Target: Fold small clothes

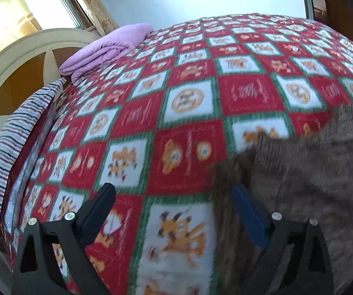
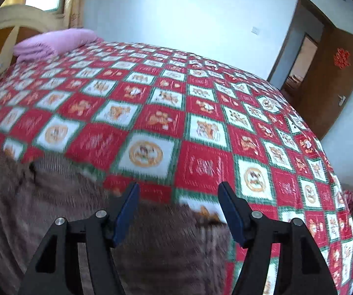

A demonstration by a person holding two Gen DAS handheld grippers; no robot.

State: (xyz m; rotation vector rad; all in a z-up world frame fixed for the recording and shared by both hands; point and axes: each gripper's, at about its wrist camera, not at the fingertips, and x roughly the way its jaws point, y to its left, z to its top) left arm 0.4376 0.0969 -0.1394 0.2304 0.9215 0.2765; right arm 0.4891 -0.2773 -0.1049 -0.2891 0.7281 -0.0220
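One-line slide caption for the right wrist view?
Open right gripper over the brown garment on the checked bedspread.

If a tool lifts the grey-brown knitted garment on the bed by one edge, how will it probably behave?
The knitted garment would probably droop and hang, since it lies limp on the checked blanket. It looks thick and ribbed, so perhaps somewhat heavy for small clothing. Its fuzzy surface should grip rather than slip, and pushing would likely bunch it against the blanket.
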